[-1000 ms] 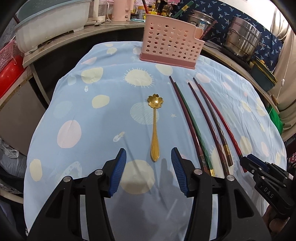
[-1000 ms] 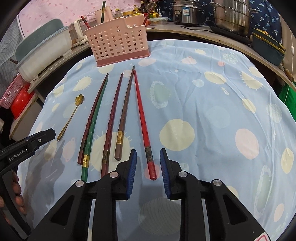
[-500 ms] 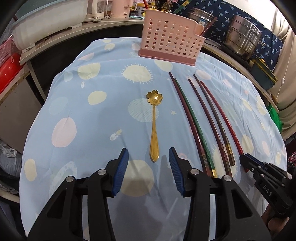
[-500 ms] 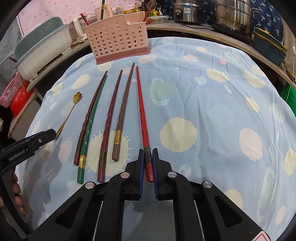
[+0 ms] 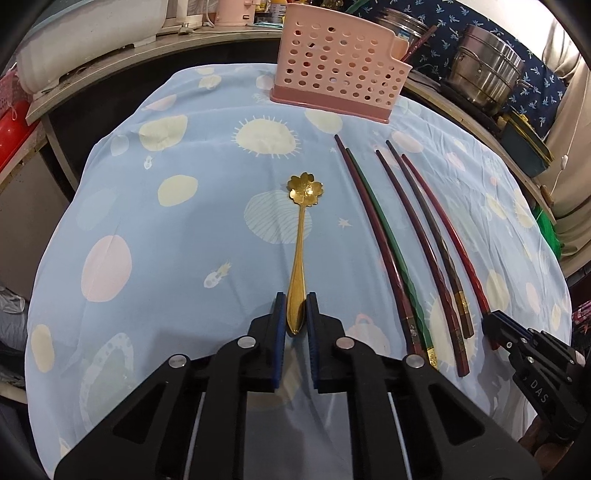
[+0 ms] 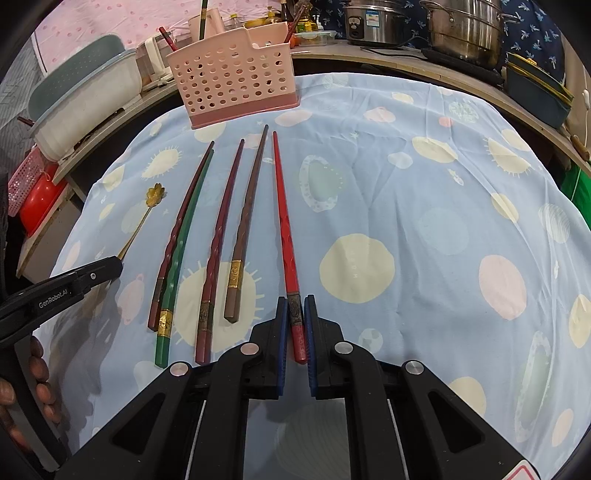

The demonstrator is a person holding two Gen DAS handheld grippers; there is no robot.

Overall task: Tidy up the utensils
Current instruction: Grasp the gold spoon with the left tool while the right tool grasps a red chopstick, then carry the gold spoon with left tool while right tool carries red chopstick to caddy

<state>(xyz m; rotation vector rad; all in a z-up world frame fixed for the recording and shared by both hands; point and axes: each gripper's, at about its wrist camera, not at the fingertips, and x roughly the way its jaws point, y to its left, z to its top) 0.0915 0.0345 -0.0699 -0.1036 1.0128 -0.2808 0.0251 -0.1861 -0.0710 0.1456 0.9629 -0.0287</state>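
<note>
Left tongs and right tongs both clamped.

A home kitchen or dining corner; a table under a pale blue tablecloth printed with suns and planets; a wooden ledge curving behind it, crowded with stainless steel pots, a rice cooker, a lidded green container and bottles; a pink perforated utensil caddy on the cloth; a colander-topped basin and red tub at the left; blue patterned fabric behind the pots.
</note>
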